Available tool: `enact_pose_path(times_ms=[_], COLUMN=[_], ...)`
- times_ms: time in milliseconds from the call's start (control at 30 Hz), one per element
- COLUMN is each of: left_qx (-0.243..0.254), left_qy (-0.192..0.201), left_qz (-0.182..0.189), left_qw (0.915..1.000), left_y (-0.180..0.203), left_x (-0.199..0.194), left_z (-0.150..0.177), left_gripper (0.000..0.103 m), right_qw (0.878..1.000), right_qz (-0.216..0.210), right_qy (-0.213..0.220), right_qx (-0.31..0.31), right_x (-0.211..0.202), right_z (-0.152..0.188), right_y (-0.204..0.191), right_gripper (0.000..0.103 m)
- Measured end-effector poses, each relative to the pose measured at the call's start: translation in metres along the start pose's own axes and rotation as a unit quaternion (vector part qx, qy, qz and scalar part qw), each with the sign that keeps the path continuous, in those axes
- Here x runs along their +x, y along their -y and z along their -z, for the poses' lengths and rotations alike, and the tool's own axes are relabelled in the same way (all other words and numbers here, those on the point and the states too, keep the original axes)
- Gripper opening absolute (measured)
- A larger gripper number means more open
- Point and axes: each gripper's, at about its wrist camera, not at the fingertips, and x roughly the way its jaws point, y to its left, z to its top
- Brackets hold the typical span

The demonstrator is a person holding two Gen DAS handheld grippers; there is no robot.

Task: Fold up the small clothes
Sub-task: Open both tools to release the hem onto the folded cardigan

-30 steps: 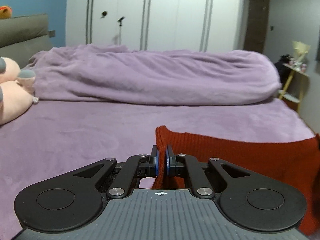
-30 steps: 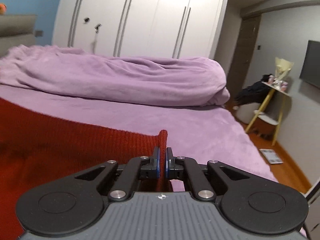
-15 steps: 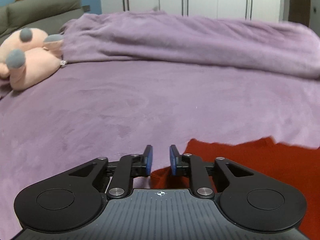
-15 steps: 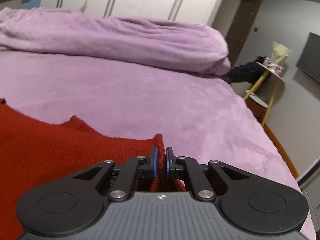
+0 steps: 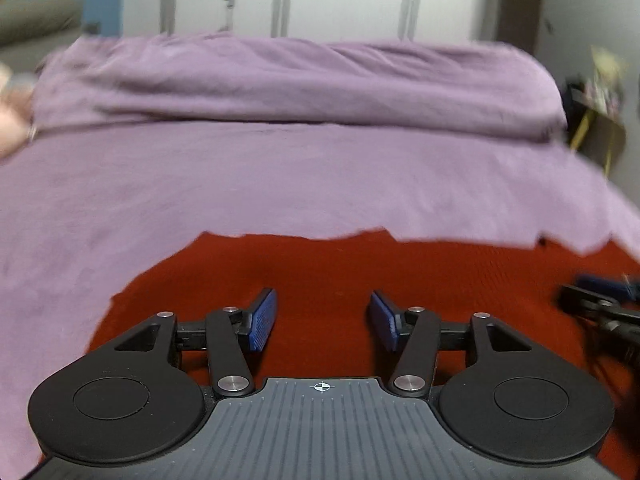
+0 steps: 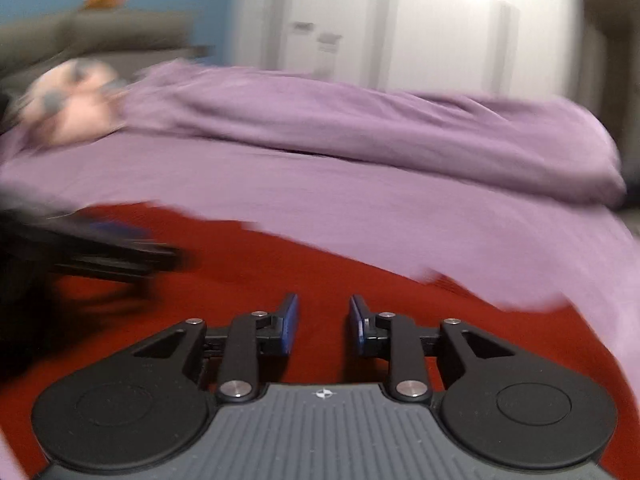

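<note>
Fingers of the left gripper (image 5: 322, 320) stand spread and empty over the red knit garment (image 5: 400, 272) across the lower frame, and the right gripper (image 6: 323, 322), blurred, apparently gapes empty likewise on the purple bed (image 6: 360, 200).

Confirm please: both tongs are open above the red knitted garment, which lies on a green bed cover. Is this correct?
Not quite. The bed cover is purple, not green; the left wrist view shows it plainly. The rest holds: the left tongs and the right tongs are both open above the red knitted garment.
</note>
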Motion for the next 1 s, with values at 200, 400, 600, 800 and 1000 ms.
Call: enact_pose_path(times_ms=[200, 400, 600, 800, 1000], left_qx=[-0.018, -0.025, -0.072, -0.187, -0.279], left_qy=[0.004, -0.014, -0.032, -0.076, -0.106], left_qz=[-0.058, -0.071, -0.054, 0.031, 0.121], left_qw=[0.9981, 0.9971, 0.9954, 0.9789, 0.9467], left_y=[-0.044, -0.052, -0.1, -0.135, -0.144], left_x=[-0.005, -0.028, -0.081, -0.119, -0.104], left_z=[0.004, -0.007, 0.011, 0.048, 0.058], left_gripper=[0.061, 0.068, 0.079, 0.079, 0.073], right_qw=[0.984, 0.984, 0.991, 0.99, 0.988], right_qz=[0.107, 0.124, 0.099, 0.041, -0.005], right_qy=[0.008, -0.022, -0.004, -0.039, -0.062], right_qx=[0.139, 0.127, 0.085, 0.128, 0.144], right_x=[-0.016, -0.013, -0.078, -0.145, -0.16], right_z=[0.019, 0.017, 0.016, 0.055, 0.061], right_y=[0.104, 0.103, 0.055, 0.019, -0.029], right_gripper=[0.025, 0.037, 0.045, 0.046, 0.035])
